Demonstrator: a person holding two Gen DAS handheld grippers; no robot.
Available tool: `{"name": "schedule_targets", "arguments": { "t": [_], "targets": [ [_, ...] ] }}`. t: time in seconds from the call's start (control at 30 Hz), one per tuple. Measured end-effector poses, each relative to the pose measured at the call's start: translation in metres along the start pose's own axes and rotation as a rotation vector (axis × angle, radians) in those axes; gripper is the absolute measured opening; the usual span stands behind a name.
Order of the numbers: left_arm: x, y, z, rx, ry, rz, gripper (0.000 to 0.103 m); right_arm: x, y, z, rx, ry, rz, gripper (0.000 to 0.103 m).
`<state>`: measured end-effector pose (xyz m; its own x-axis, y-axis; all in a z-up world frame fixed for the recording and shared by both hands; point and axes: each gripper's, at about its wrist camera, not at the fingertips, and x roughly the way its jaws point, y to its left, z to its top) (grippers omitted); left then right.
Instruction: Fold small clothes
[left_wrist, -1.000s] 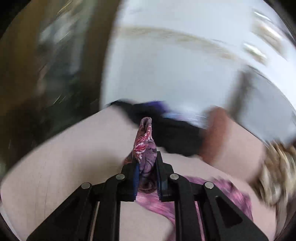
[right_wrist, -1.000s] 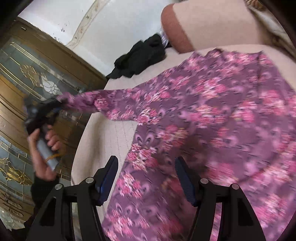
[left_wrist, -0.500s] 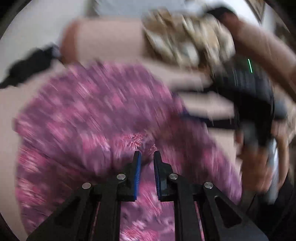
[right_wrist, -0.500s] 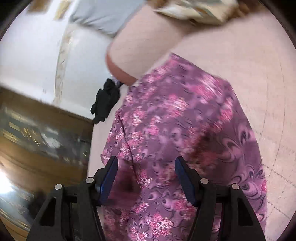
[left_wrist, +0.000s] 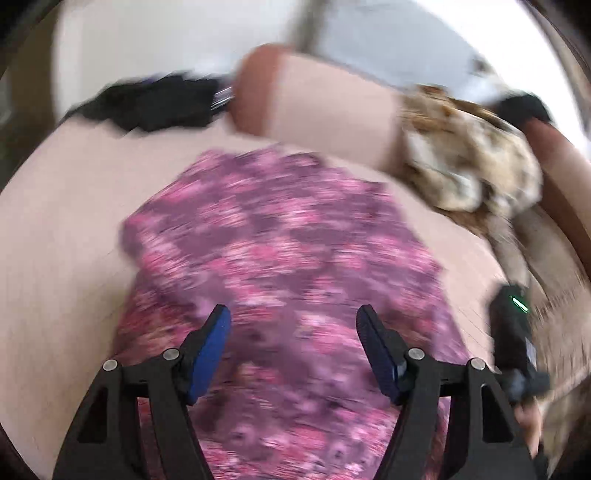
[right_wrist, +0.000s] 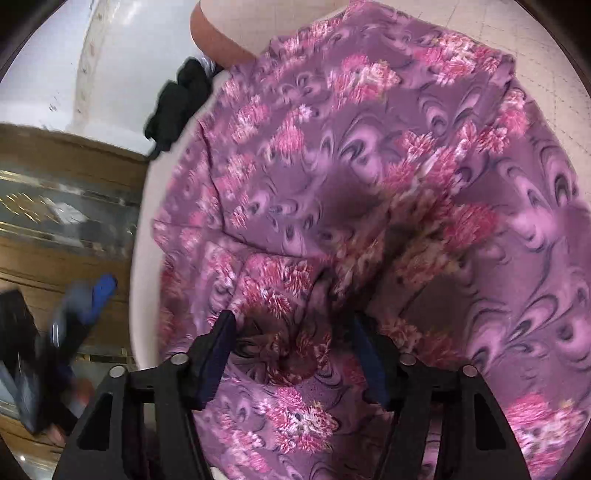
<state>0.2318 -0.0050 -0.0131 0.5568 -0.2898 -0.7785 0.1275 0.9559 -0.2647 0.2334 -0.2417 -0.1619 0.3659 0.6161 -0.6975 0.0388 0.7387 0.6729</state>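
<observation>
- The purple floral garment (left_wrist: 288, 266) is spread flat on the pale pink bedsheet (left_wrist: 62, 229), directly below and ahead of both claws.
- In the left wrist view, the garment is motion-blurred; its far edge is seen ahead of the fingertips, short of the bolster.
- In the right wrist view, the garment (right_wrist: 369, 177) fills most of what lies ahead; a fold edge runs across it just beyond the fingertips, and a bunched ridge rises between them.
- Left gripper (left_wrist: 293, 325): the jaws are opening and stand wide; cloth is seen beneath the gap, with nothing pinched between the blue pads (left_wrist: 208, 354).
- Right gripper (right_wrist: 291, 332): the jaws are closing from a wide spread; bunched cloth sits between the fingers, but whether the pads already press on it cannot be told.
- The right gripper is also caught in the left wrist view, to the right of the left claw, as a dark body with a green light (left_wrist: 511, 332), held by a hand (left_wrist: 532, 424).
- The left gripper is also caught in the right wrist view, far to the left of the right claw, blurred, with a blue pad (right_wrist: 99, 295) showing past the bed's edge.
- Ahead of the left claw, beyond the garment: a pink bolster with a brown end (left_wrist: 325, 107).
- Ahead-left of it: a black cloth heap (left_wrist: 155, 103) at the bed's far edge.
- Ahead-right: a brown-and-cream patterned blanket (left_wrist: 469, 162), bunched.
- Left of the right claw, off the bed: a wooden cabinet with glass panels (right_wrist: 66, 221), blurred.
</observation>
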Motion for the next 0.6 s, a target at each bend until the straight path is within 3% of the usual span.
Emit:
{"name": "schedule_targets", "arguments": {
  "t": [0.07,0.1,0.17,0.2,0.23,0.43,0.5,0.6],
  "targets": [
    [0.002,0.017,0.002,-0.059,0.015,0.025,0.069,-0.004,0.014,-0.002,-0.052,-0.029,-0.049,0.046],
    [0.002,0.023,0.002,-0.078,0.019,0.037,0.069,-0.006,0.017,-0.004,-0.063,-0.038,-0.057,0.032],
    [0.001,0.035,0.003,-0.118,0.029,0.054,0.069,-0.009,0.026,-0.009,-0.098,-0.044,-0.068,0.021],
    [-0.001,0.038,0.001,-0.132,0.030,0.055,0.069,-0.010,0.031,-0.011,-0.107,-0.044,-0.063,0.008],
    [0.000,0.042,0.002,-0.146,0.027,0.055,0.069,-0.017,0.036,-0.015,-0.114,-0.060,-0.054,0.004],
    [0.006,0.056,0.012,-0.210,0.027,0.057,0.069,-0.086,0.074,-0.042,-0.298,-0.215,0.063,0.004],
    [0.012,0.059,0.010,-0.234,0.067,0.035,0.069,-0.079,0.075,-0.052,-0.321,-0.185,0.076,0.004],
    [0.016,0.065,0.008,-0.274,0.116,-0.009,0.069,-0.050,0.067,-0.065,-0.337,-0.092,0.012,0.006]
  ]
}}
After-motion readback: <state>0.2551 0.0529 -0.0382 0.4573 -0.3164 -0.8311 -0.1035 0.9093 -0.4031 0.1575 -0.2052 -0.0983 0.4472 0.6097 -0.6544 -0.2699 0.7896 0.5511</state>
